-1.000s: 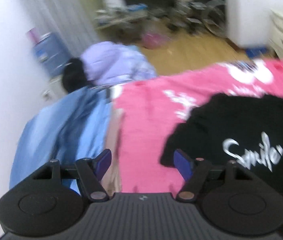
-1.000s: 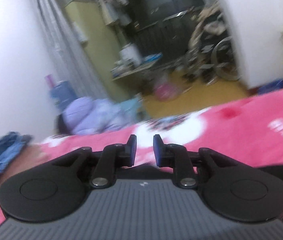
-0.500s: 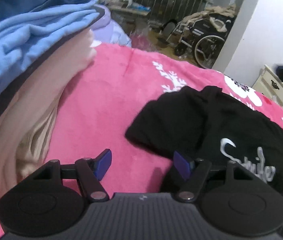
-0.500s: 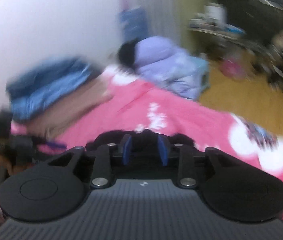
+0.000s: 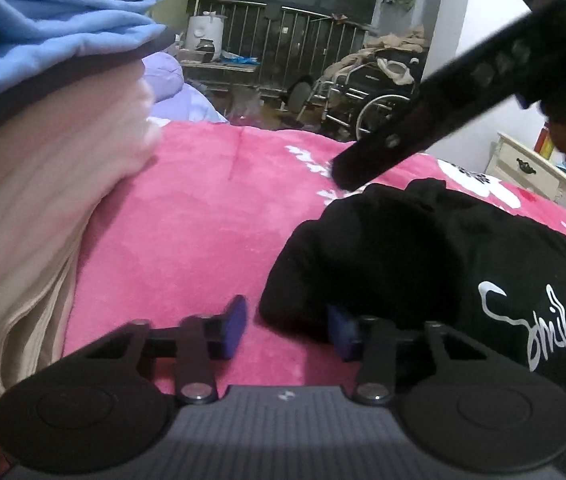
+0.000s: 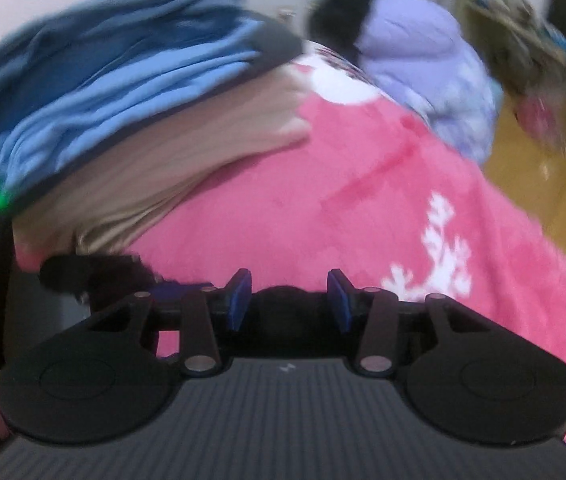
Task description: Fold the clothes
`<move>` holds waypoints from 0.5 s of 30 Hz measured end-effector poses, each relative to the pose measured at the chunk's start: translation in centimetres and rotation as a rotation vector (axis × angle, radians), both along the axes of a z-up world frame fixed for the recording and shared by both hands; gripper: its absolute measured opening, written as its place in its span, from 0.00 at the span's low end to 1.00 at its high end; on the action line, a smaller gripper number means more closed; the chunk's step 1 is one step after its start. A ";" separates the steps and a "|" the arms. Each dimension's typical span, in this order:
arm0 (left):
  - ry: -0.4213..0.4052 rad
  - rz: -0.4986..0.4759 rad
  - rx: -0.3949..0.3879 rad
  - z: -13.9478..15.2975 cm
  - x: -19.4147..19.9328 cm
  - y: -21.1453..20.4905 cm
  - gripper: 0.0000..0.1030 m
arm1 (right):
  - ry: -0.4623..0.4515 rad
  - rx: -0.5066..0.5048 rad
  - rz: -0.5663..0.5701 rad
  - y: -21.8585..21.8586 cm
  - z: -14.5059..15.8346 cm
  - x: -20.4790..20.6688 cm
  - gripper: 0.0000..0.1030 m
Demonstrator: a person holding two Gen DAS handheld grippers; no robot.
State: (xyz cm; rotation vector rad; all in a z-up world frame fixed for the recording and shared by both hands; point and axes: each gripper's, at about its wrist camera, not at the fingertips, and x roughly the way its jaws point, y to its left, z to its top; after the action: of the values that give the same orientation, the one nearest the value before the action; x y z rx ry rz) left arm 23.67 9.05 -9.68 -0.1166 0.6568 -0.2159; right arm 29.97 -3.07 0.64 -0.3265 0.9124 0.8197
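- So step in hand looks like the pickup: both grippers are down at the crumpled black tee (image 5: 423, 256), which lies on the pink blanket (image 5: 187, 240) to the right of the folded stack, "Smile"-ish white print facing up.
- Left gripper (image 5: 287, 330): jaws spread wide, nothing clamped. Right pad is tucked against/under the near edge of the tee, left pad sits on bare blanket just beside it. Imo it's lined up to pinch that corner lump.
- Right gripper (image 6: 289, 307): jaws also apart, a dark bump of black fabric showing between the pads. Can't tell if it's actually touching cloth, view is blurry. From the left cam its body reaches in over the far edge of the tee.
- Progress guess: early for this garment, it's bunched, not laid flat, no fold made yet.
- Next move prob calls for closing both on edges well apart (shoulders or hem), then lifting + spreading it flat on the open pink area. Risk: grabbing 2 layers in that lump, so the shirt won't open out.
- Containers: none in play tbh. Closest thing is the folded stack (image 5: 43, 128) at left, beige layers at the bottom, a thin dark layer, light blue + darker blue on top. Finished tee likely goes there.
- Bg: lilac jacket (image 6: 423, 56) past the bed edge, wheelchair (image 5: 375, 96) further back.
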 end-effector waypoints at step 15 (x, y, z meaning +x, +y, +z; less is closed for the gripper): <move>-0.346 -0.153 0.155 3.7 -3.2 -4.9 0.07 | 0.627 0.276 -0.448 -2.7 -3.8 3.2 0.43</move>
State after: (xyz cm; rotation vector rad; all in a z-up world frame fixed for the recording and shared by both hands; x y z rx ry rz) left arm 20.50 4.19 -5.96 0.1192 0.3359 -0.3233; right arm 33.21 -5.79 -3.12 0.3936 1.3702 0.6199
